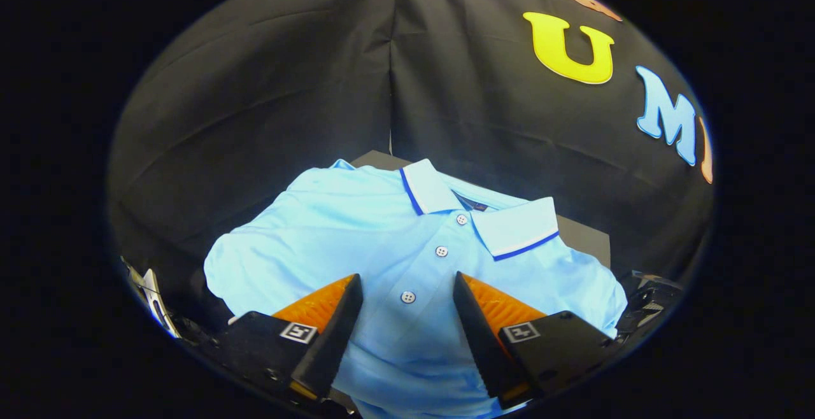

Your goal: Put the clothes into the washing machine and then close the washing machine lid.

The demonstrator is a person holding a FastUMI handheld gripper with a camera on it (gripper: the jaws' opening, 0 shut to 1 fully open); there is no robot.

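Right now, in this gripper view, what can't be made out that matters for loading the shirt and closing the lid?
- Shirt: its lower part runs under the open gripper and is cut off; whether the fingers touch the cloth cannot be told.
- Surface under the shirt: mostly covered by it, a dark corner showing beyond the collar.
- Objects beside the fingers: too distorted and cut off to identify.

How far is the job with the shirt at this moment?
Nothing looks done yet: the light blue polo shirt lies spread flat on a dark surface. In hand: the gripper is open over it, the fingers on either side of the button placket, not gripping. Left: grasp the shirt, load the washing machine, close its lid.
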